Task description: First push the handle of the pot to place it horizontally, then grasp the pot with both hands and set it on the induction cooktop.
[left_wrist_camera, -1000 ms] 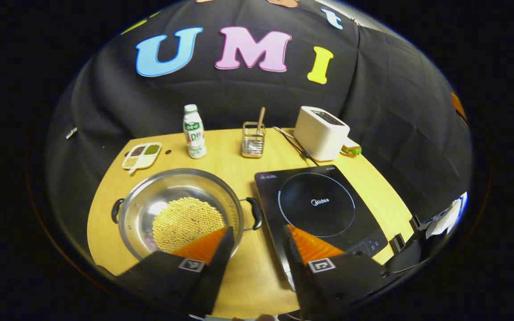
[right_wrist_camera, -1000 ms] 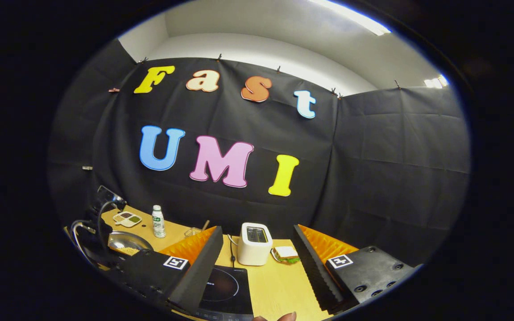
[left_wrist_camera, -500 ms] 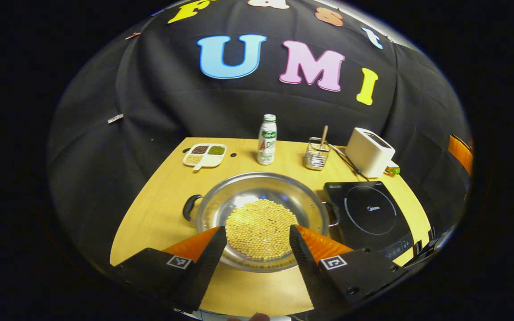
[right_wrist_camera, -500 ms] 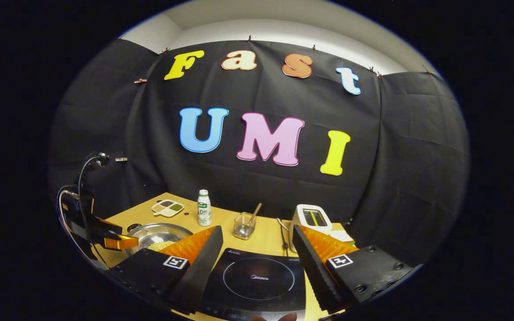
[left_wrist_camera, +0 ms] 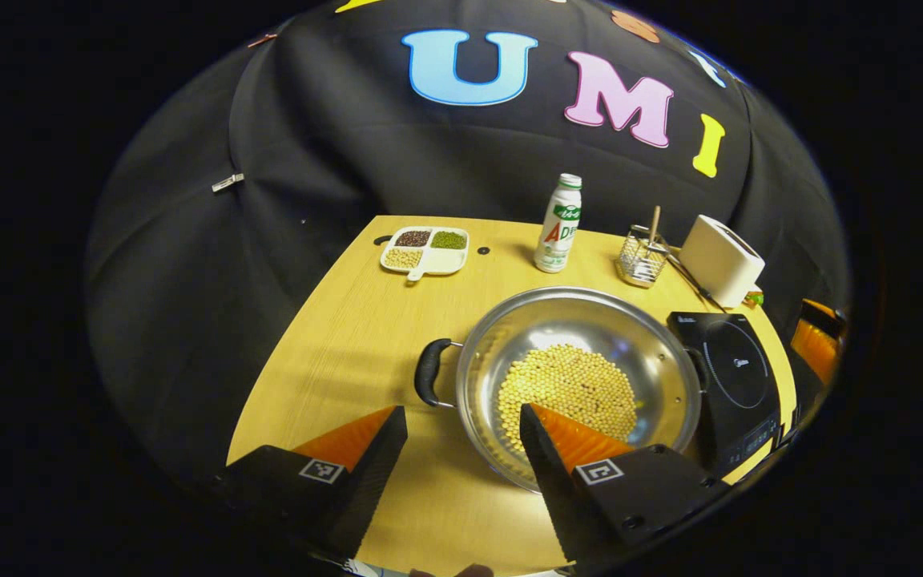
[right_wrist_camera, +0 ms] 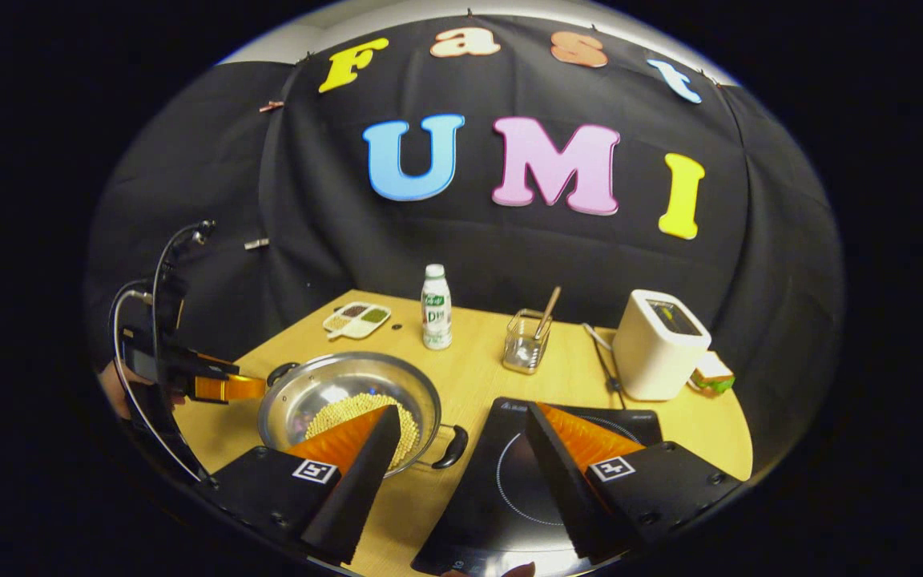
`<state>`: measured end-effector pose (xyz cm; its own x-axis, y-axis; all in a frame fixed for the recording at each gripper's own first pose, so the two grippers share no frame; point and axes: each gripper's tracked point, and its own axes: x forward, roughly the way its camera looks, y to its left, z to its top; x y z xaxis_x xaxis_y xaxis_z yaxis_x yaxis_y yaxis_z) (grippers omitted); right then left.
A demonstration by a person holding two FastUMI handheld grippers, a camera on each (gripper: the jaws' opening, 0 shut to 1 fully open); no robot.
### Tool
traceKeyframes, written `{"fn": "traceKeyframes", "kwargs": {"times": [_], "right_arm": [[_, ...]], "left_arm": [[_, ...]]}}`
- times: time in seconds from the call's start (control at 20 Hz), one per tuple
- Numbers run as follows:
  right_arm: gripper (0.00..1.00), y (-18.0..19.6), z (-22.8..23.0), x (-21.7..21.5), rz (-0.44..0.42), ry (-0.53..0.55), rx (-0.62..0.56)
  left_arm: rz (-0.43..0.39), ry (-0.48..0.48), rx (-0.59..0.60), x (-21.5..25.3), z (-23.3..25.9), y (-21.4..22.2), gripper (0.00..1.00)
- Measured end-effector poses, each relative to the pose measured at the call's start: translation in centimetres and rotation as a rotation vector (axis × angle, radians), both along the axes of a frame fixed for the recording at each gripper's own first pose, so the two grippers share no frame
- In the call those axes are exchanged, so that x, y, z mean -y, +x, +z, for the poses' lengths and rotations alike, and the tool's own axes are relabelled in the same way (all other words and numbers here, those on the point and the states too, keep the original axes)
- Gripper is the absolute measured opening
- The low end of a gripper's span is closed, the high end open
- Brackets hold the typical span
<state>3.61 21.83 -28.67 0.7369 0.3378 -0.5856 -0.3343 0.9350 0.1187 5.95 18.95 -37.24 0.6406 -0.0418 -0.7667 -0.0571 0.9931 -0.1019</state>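
A steel pot (left_wrist_camera: 582,377) holding yellow beans sits on the wooden table (left_wrist_camera: 349,344), its two black handles pointing left (left_wrist_camera: 428,373) and right. The black induction cooktop (left_wrist_camera: 730,377) lies just right of it. My left gripper (left_wrist_camera: 461,437) hovers open near the pot's left handle, its right finger over the pot's near rim. In the right gripper view the pot (right_wrist_camera: 349,405) sits left of the cooktop (right_wrist_camera: 509,481). My right gripper (right_wrist_camera: 461,449) is open above the pot's right handle (right_wrist_camera: 452,447). The left gripper (right_wrist_camera: 213,385) shows beside the pot's far handle.
At the back of the table stand a divided snack tray (left_wrist_camera: 425,250), a white drink bottle (left_wrist_camera: 558,224), a wire holder with a stick (left_wrist_camera: 642,256) and a white toaster (left_wrist_camera: 719,260) with its cord. A sandwich (right_wrist_camera: 711,373) lies beside the toaster.
The left gripper has swung leftward from the cooktop to the pot's left handle. The right gripper has tilted down and moved left, bringing the pot and cooktop under its fingers.
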Motion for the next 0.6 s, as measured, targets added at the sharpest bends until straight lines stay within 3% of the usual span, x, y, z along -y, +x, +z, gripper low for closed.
{"fn": "traceKeyframes", "kwargs": {"times": [0.15, 0.6], "right_arm": [[0.99, 0.2, -4.2, -2.2, 0.029, 0.021, -0.125], [0.99, 2.5, -11.7, -4.0, -0.060, 0.019, -0.336]], "left_arm": [[-0.007, -0.019, -0.004, -0.5, -1.8, 2.2, 0.89], [-0.070, -0.082, -0.052, 0.0, -5.9, 6.1, 0.86]]}}
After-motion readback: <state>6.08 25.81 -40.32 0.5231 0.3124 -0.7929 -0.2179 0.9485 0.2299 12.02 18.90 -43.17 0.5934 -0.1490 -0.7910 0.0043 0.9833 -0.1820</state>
